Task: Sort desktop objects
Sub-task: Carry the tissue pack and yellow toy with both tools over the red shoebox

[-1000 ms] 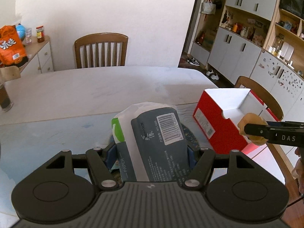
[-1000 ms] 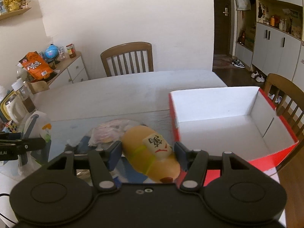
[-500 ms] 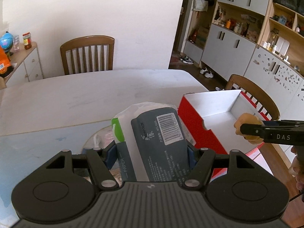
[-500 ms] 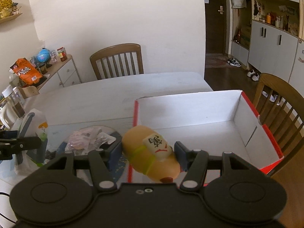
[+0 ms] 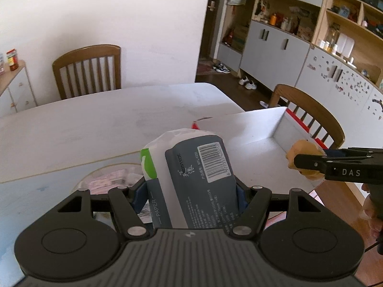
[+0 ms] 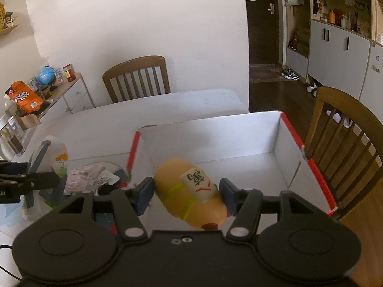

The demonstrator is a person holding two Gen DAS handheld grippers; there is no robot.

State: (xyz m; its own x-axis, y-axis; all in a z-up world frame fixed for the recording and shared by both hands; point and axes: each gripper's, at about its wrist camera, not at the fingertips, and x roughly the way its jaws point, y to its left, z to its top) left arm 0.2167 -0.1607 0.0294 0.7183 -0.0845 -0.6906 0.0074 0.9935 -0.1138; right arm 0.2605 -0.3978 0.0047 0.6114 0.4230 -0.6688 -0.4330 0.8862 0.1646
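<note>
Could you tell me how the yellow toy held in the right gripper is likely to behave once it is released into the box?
The yellow toy is rounded and elongated, so it may roll on the red box's flat floor. Its glossy skin looks slippery. It seems small and probably light, so the right gripper needs little force.

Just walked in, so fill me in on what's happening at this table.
A person is sorting table clutter into a red-edged box using two handheld grippers. The left gripper is clamped on a pack of tissues, held near the box's left edge. The right gripper grips a yellow toy above the box's open inside. Neither item is released yet, and crumpled wrappers lie on the table beside the box.
</note>
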